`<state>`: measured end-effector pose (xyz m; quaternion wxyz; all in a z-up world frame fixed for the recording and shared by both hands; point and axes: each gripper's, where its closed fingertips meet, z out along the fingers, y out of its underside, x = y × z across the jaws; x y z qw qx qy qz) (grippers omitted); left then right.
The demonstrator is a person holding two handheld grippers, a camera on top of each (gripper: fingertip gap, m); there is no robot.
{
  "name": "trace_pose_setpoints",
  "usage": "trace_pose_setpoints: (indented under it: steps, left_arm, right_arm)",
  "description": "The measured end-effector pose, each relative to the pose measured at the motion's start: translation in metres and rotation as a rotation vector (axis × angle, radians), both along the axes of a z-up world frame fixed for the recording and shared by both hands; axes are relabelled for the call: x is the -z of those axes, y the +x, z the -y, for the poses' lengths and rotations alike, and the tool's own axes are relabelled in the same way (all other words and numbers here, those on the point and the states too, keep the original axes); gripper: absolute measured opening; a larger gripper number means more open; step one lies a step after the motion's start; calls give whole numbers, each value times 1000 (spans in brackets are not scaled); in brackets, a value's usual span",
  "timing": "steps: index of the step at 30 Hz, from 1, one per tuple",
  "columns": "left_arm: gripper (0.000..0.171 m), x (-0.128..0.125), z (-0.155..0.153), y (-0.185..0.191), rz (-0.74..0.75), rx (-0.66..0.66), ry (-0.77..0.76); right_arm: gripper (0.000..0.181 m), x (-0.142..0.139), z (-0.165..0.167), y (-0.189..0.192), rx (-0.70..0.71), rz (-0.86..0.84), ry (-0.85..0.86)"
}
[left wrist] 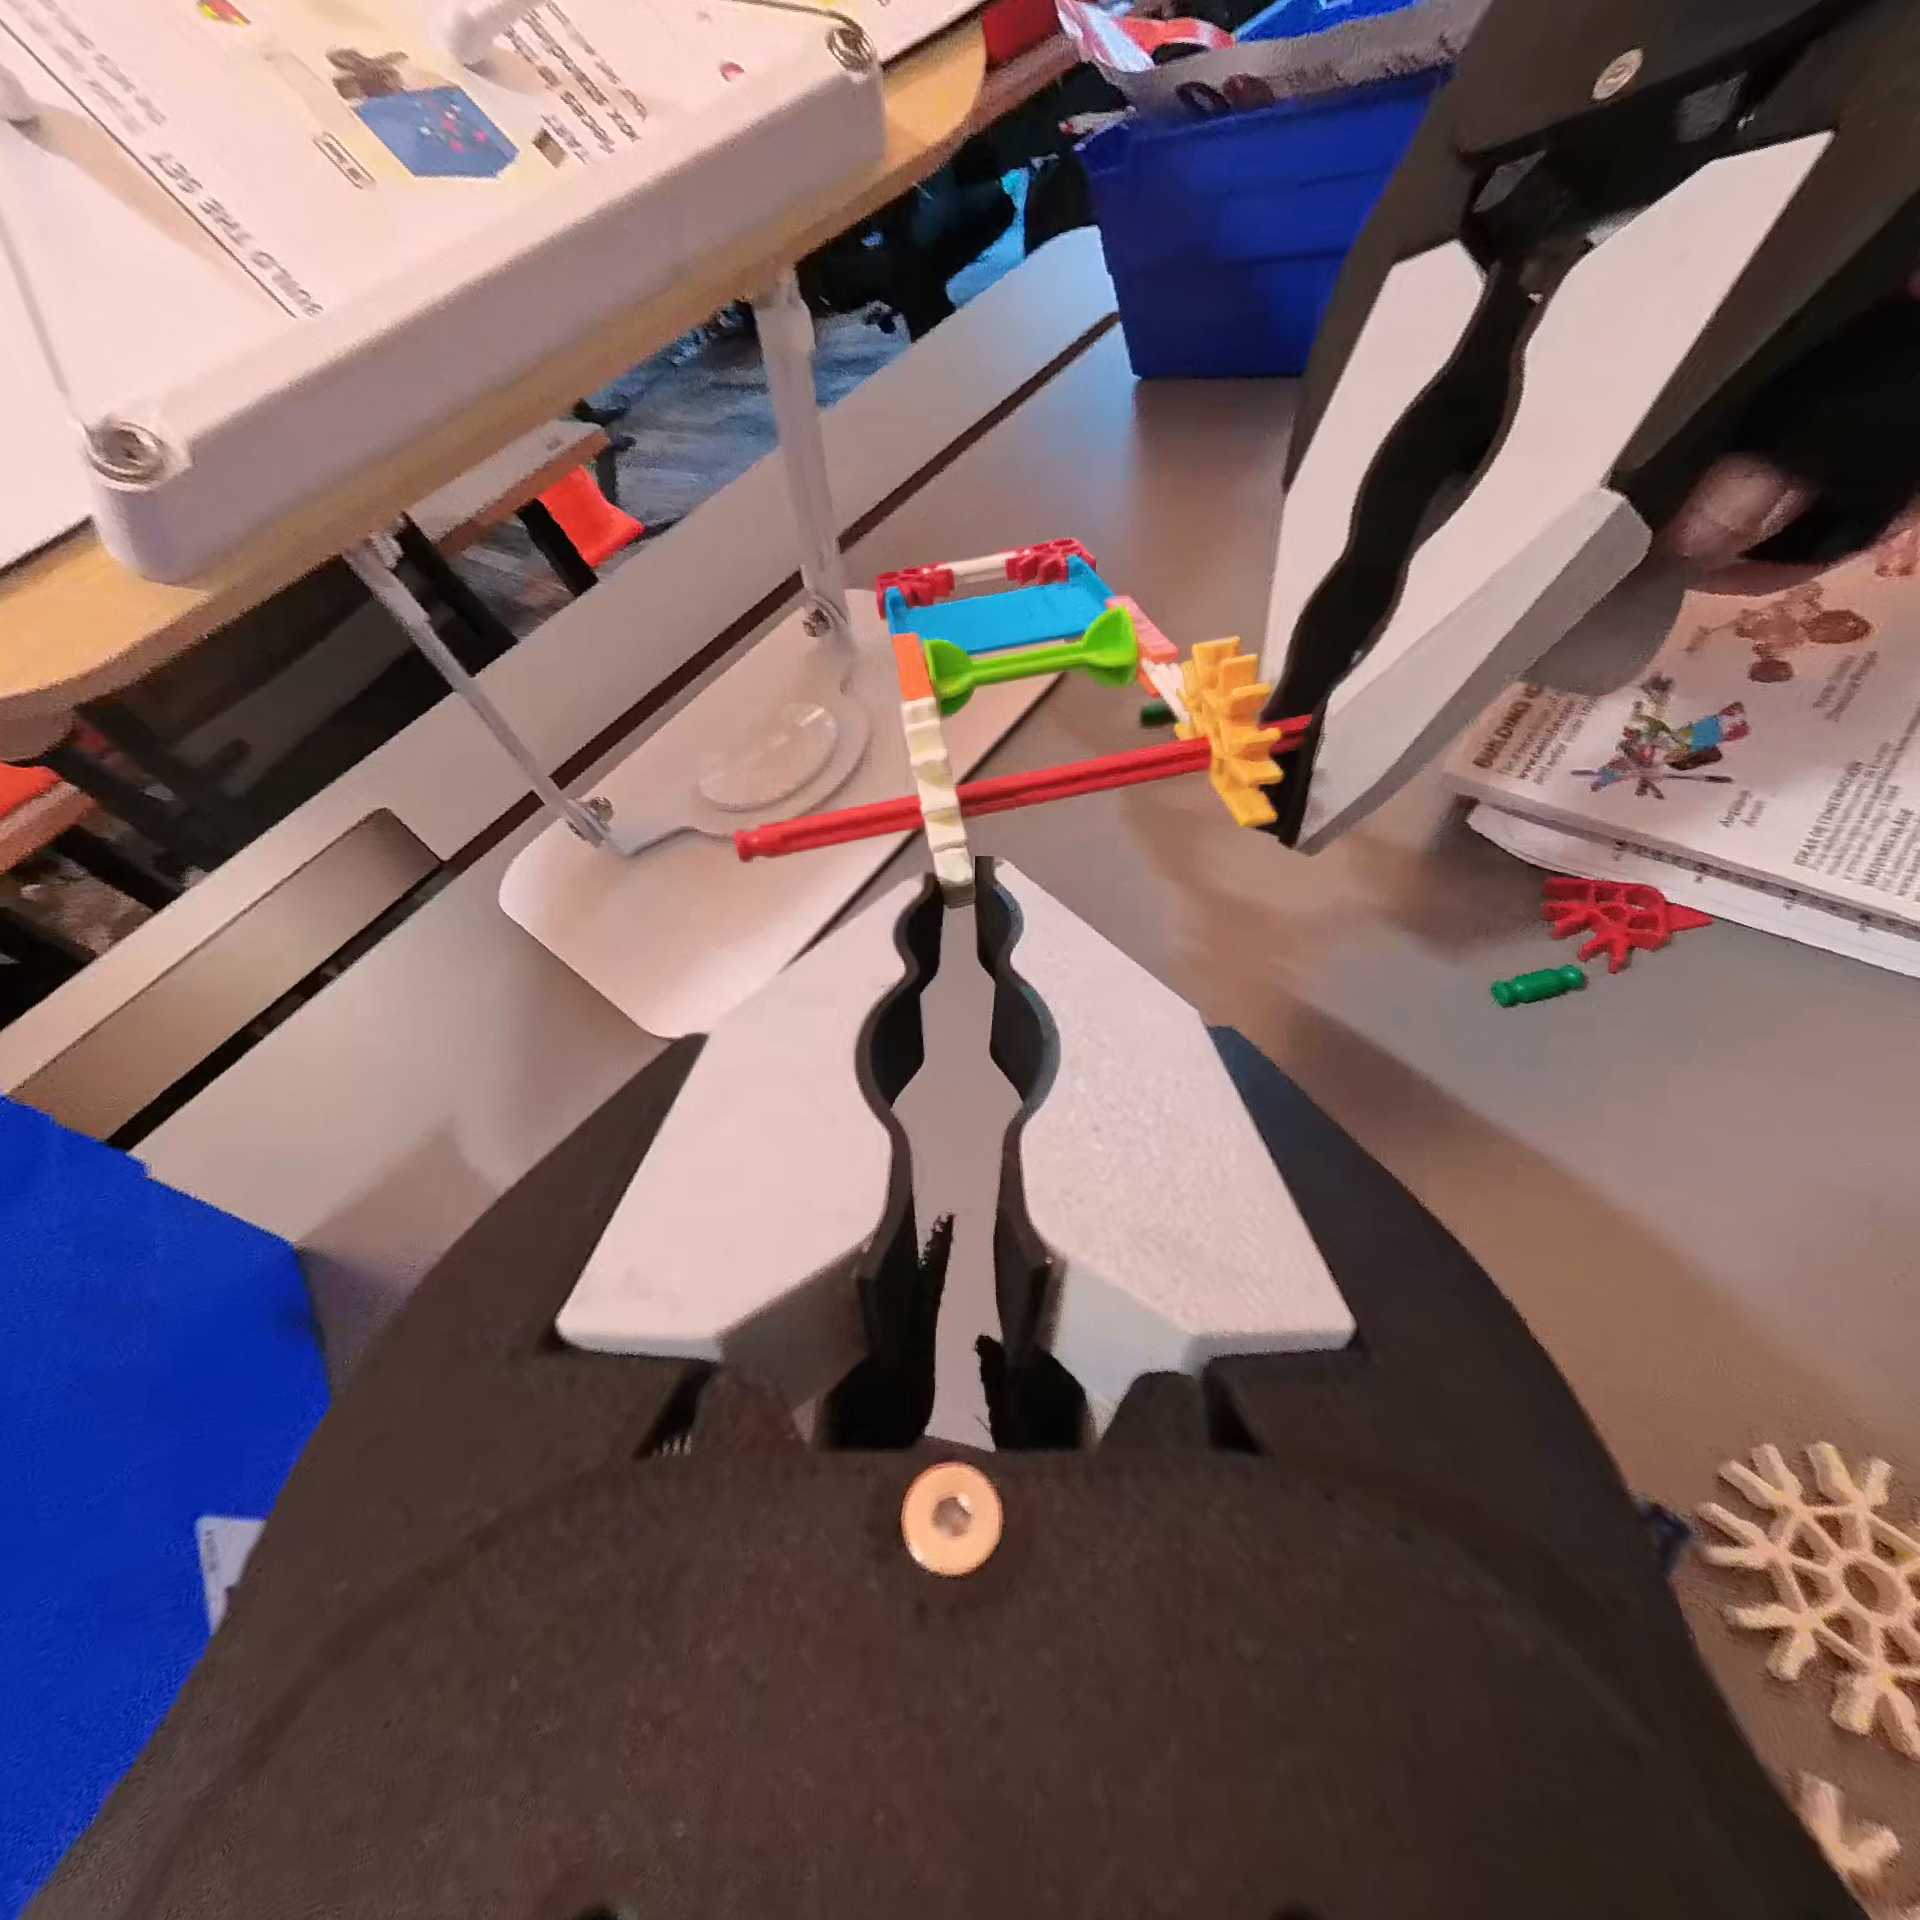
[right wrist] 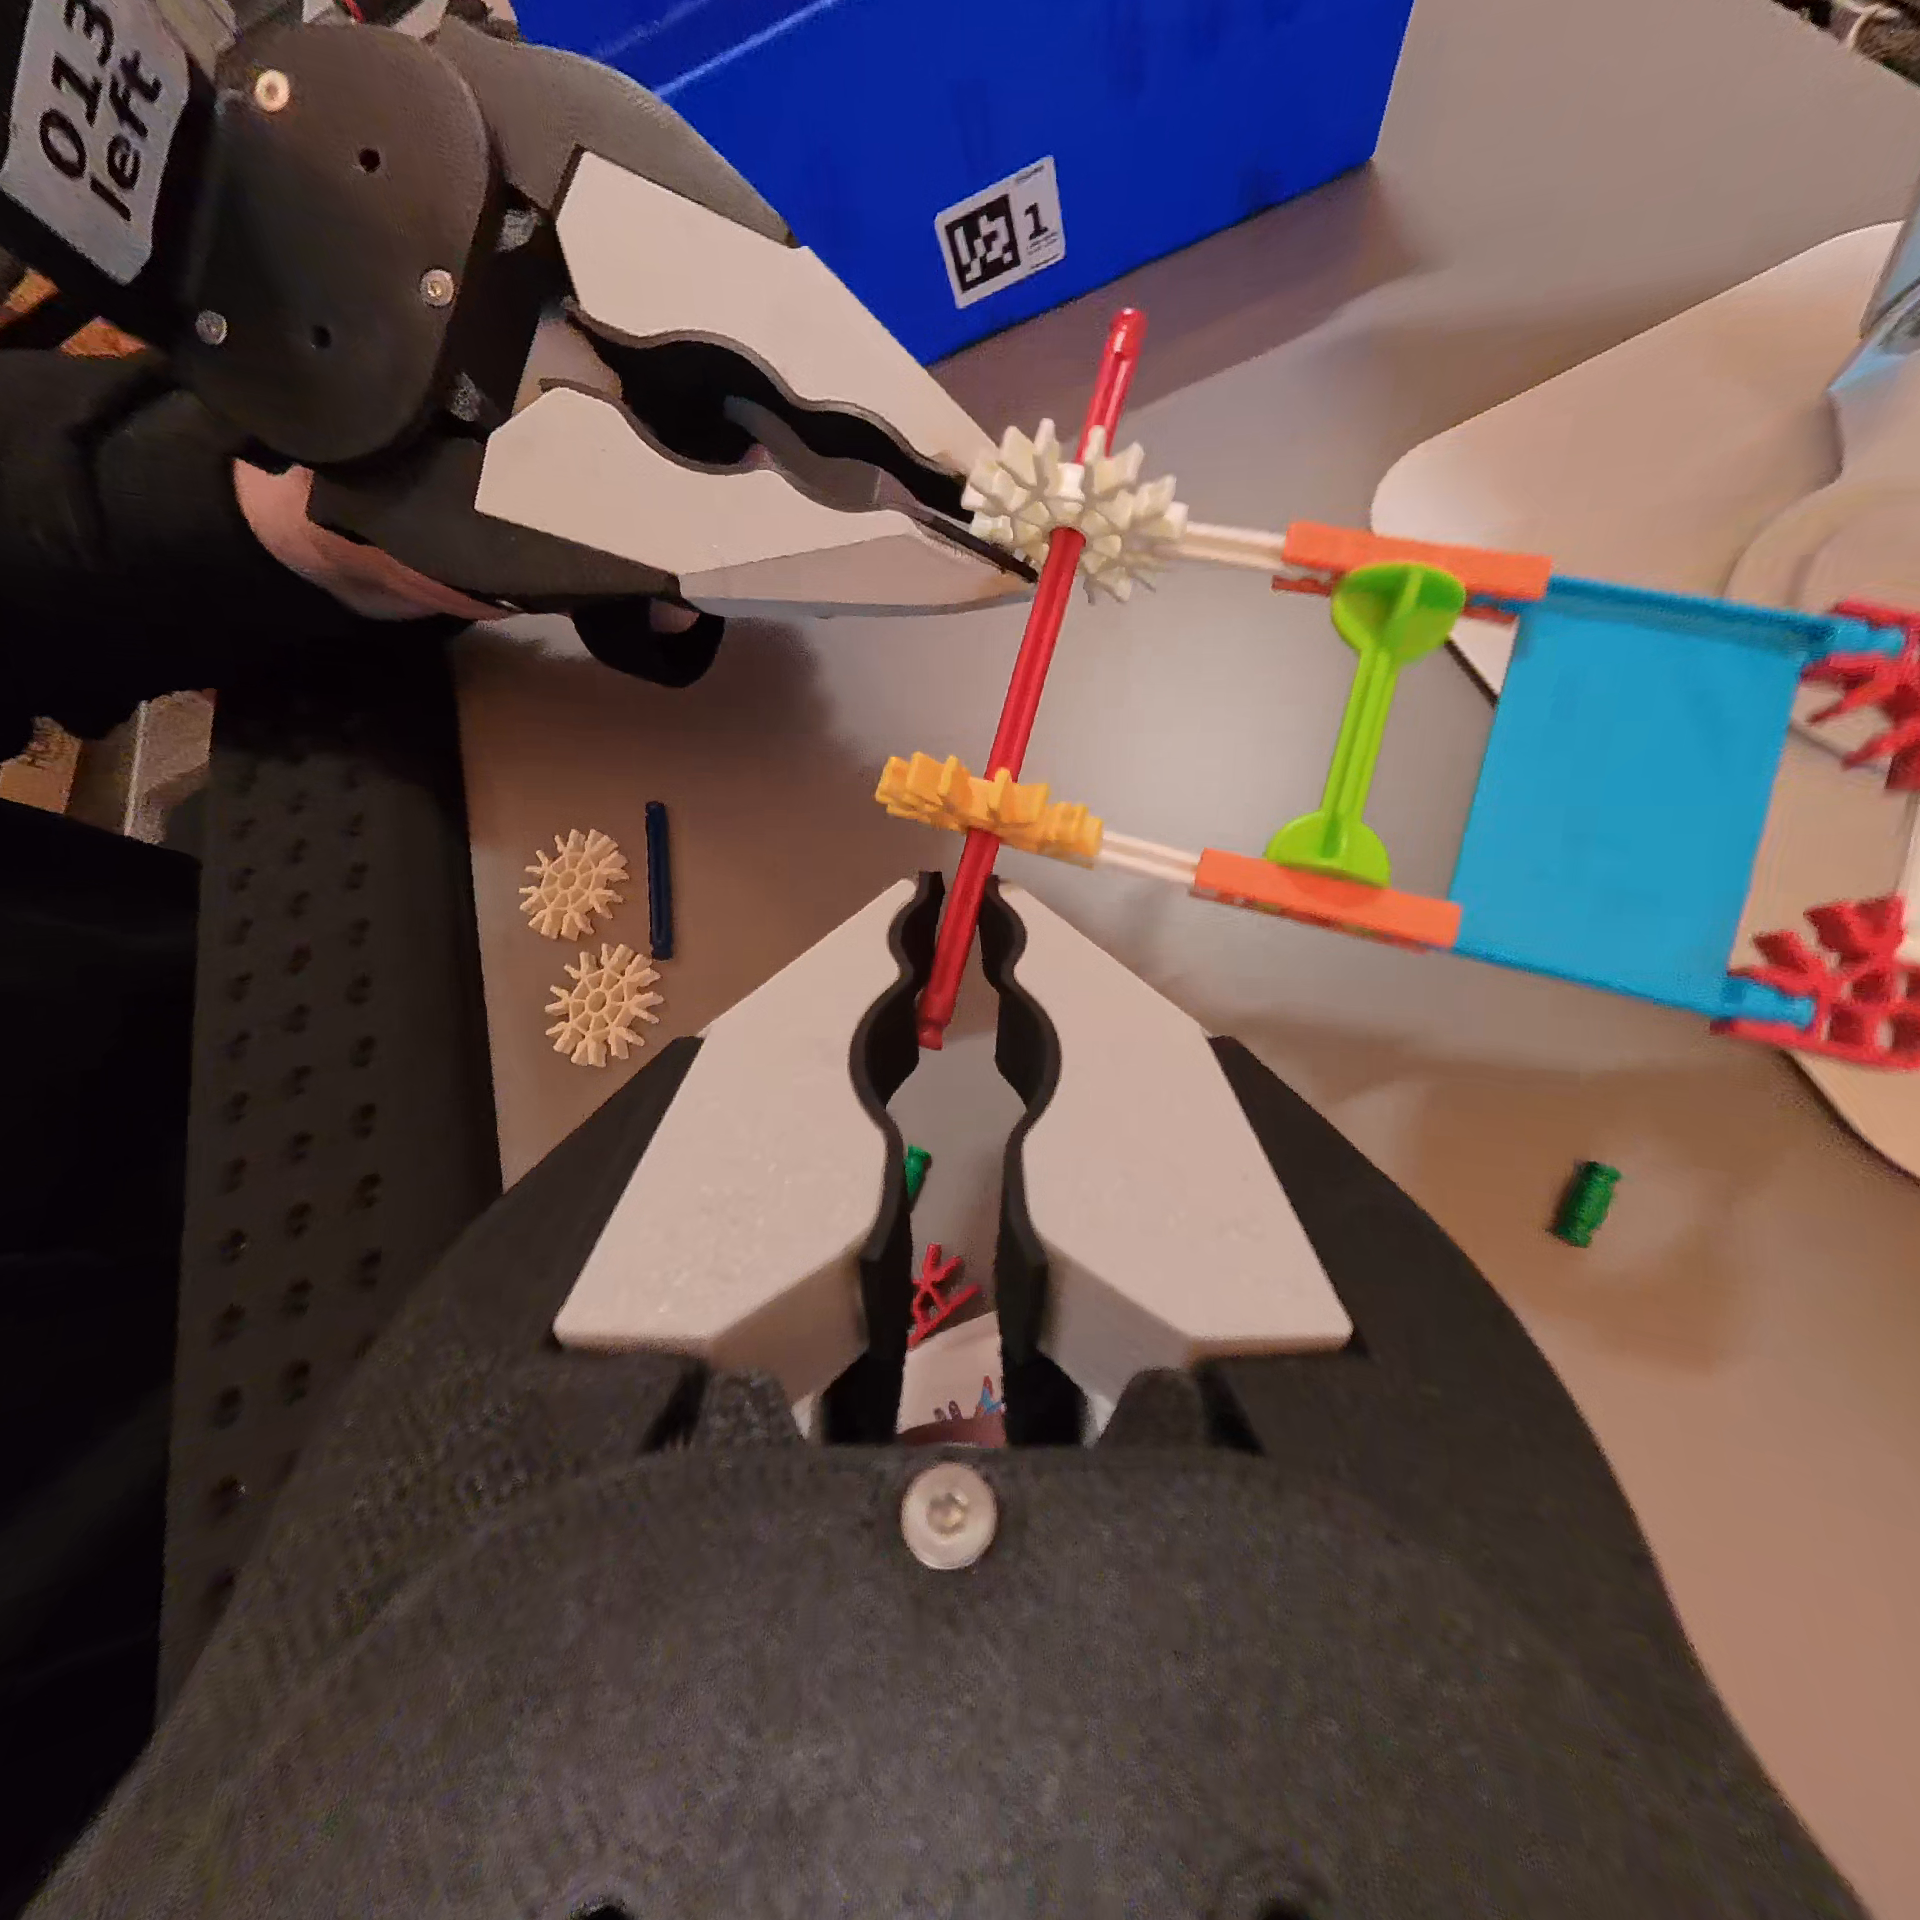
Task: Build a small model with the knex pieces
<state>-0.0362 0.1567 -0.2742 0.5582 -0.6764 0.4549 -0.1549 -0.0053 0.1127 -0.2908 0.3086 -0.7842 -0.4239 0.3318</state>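
A small toy frame of plastic rods and connectors has a blue panel, a green spool, orange bars and red connectors. A long red rod runs through a white snowflake connector and a yellow connector. My left gripper is shut on the white connector, seen edge-on. It also shows in the right wrist view. My right gripper is shut on the red rod's near end. It shows in the left wrist view beside the yellow connector.
A blue bin stands behind the frame. Two cream connectors and a dark blue rod lie on the grey table. A green peg, a red connector and a booklet lie right. A sheet stand rises left. My hands' fingertips stand some 6 centimeters from each other. The green peg lies around 9 centimeters away from my right fingertips.
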Motion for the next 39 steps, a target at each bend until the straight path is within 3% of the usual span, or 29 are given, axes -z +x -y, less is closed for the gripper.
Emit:
trace_pose_setpoints:
  steps: [9, 19, 24, 32, 39]
  left_arm:
    - [4, 32, 4, -10, -51, 47, -197]
    - [4, 57, 12, -13, -113, 77, -299]
    - [4, 77, 15, -20, -221, 66, -339]
    - [9, 83, 12, -28, -254, 44, -375]
    - [19, 81, 6, -32, -262, 20, -334]
  right_arm:
    - [19, 10, 8, -2, -28, 32, -1]
    - [17, 4, 2, 20, 20, 28, 23]
    - [14, -8, -6, 31, 74, 0, 65]
    - [11, -50, -30, 64, 261, -113, 194]
    - [11, -53, -34, 75, 295, -115, 222]
